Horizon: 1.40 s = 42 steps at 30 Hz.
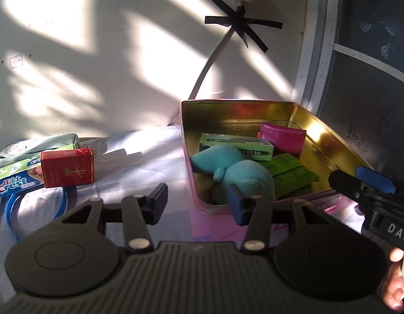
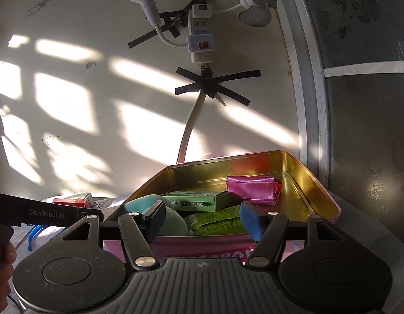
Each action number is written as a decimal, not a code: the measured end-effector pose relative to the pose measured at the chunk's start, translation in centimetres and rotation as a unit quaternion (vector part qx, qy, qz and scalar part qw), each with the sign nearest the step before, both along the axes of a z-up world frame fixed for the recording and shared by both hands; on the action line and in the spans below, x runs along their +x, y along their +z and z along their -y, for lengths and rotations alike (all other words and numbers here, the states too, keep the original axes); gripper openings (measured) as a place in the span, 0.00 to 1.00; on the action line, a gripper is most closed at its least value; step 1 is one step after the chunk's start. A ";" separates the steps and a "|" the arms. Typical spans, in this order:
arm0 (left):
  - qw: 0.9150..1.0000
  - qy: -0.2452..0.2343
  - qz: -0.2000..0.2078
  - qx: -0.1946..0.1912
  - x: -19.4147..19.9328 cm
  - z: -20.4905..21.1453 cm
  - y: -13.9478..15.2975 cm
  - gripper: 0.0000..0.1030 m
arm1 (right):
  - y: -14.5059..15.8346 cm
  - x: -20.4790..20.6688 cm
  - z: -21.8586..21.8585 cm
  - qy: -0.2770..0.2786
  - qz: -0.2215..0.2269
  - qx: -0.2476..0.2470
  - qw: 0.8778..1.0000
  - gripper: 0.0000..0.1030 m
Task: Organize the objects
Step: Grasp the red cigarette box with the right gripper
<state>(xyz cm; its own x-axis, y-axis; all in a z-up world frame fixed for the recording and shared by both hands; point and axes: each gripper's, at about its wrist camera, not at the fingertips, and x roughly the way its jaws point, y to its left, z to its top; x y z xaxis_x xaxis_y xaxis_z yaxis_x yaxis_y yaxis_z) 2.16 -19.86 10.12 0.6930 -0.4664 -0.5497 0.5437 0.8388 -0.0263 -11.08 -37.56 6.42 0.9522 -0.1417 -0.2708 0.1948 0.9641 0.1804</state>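
Several things wait at the bed's left edge, a Crest toothpaste box (image 1: 15,181) and red carton (image 1: 67,167), while the tin (image 1: 330,141) at right holds a teal plush (image 1: 235,172); both the left gripper (image 1: 199,198) and right gripper (image 2: 203,218) hang spread and empty, so fetching the carton seems next.

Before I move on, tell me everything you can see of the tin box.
The tin box is a shallow open rectangle with rounded corners, shiny gold metal inside, pink printed outside. It sits flat on the cloth near the wall, lid off. Inside lie a teal plush toy, a green carton, green packets and a pink pouch. Neither gripper touches it.
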 end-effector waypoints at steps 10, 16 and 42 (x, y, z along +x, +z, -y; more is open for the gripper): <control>0.995 0.088 -0.017 0.034 0.3 -7.1 -3.2 0.52 | -0.2 0.7 -4.8 0.050 -0.024 -0.004 0.998 0.58; 0.990 0.133 -0.019 0.033 1.3 -11.7 -4.4 0.54 | 0.0 2.0 -8.8 0.102 -0.035 -0.029 0.994 0.53; 0.965 0.249 -0.055 -0.064 10.9 -24.8 -6.6 0.53 | -1.7 23.7 -19.2 0.239 -0.101 0.030 0.965 0.88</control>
